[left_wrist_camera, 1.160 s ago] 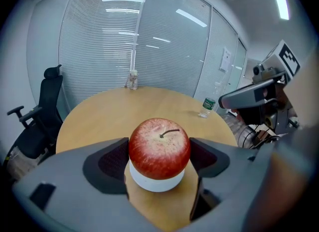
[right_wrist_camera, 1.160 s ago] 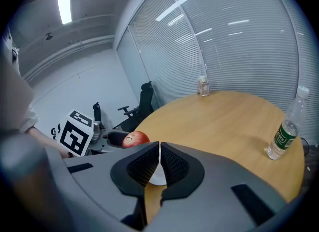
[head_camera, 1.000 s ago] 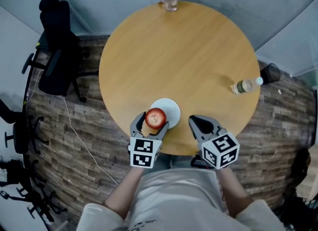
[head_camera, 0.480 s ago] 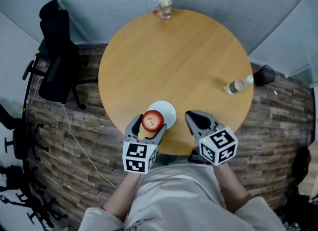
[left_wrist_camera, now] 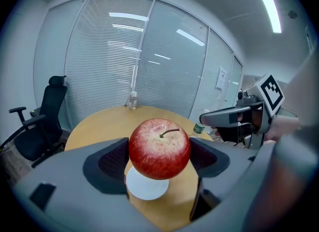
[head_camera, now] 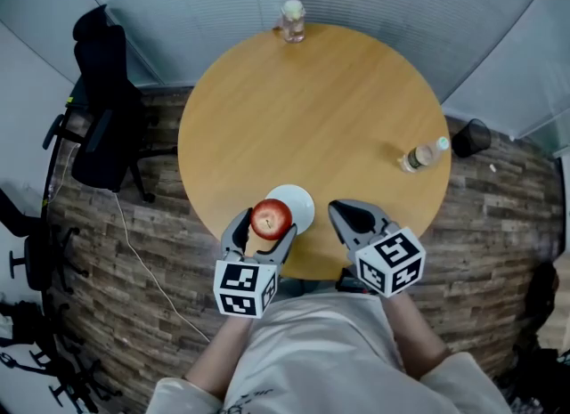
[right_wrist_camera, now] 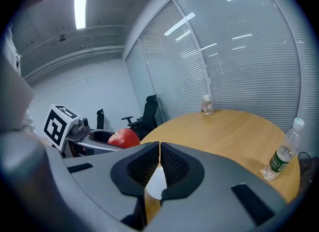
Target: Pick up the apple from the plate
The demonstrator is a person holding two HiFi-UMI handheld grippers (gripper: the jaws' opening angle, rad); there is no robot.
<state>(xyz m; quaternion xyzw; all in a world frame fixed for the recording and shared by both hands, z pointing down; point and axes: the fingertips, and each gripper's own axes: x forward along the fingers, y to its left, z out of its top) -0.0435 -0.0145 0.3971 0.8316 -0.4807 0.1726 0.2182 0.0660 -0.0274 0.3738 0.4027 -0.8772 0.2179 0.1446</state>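
Note:
My left gripper (head_camera: 265, 225) is shut on a red apple (head_camera: 271, 218), held up in the air above the table's near edge. In the left gripper view the apple (left_wrist_camera: 159, 147) fills the space between both jaws, stem upward. Below and beyond it lies the small white plate (head_camera: 297, 205), bare, also seen under the apple as a white plate (left_wrist_camera: 147, 188). My right gripper (head_camera: 349, 215) hovers to the right of the plate with its jaws shut and nothing between them. From the right gripper view the apple (right_wrist_camera: 124, 138) shows at the left.
The round wooden table (head_camera: 321, 109) carries a plastic water bottle (head_camera: 421, 156) at its right and a small glass jar (head_camera: 292, 20) at the far edge. A black office chair (head_camera: 105, 105) stands left of the table. A dark bin (head_camera: 469, 139) sits on the floor at right.
The left gripper has drawn slightly toward me and up with the apple, which now sits farther off the plate. The right gripper has hardly moved.

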